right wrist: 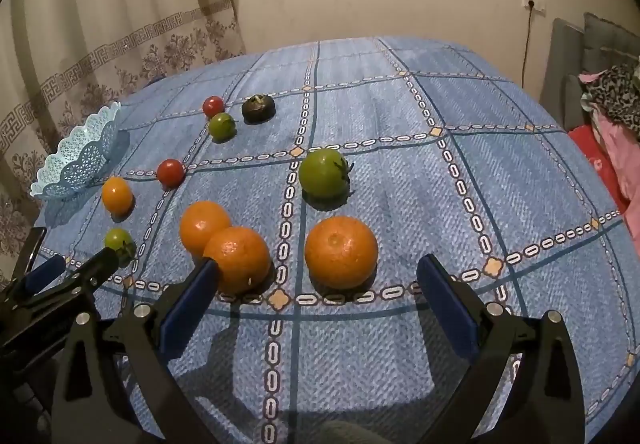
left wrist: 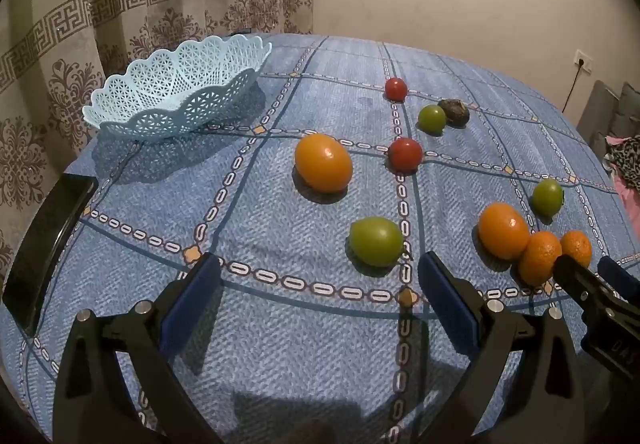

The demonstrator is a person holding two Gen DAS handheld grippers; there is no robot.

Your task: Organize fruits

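Here, left gripper (left wrist: 320, 276): hovering over the cloth (left wrist: 280, 344), fingers spread wide, gripping nothing.
Right gripper (right wrist: 318, 278): likewise gaping, empty, one orange (right wrist: 341, 252) sitting just beyond its fingertips.
Fruits: lying loose on the cloth, among them a green tomato (left wrist: 376, 241).
Basket (left wrist: 176, 91): standing empty at the far left.

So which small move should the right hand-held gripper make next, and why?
Probably ease the right hand-held gripper forward around the orange. Its jaws are open, the orange sits just ahead between them, and the basket holds no fruit yet.
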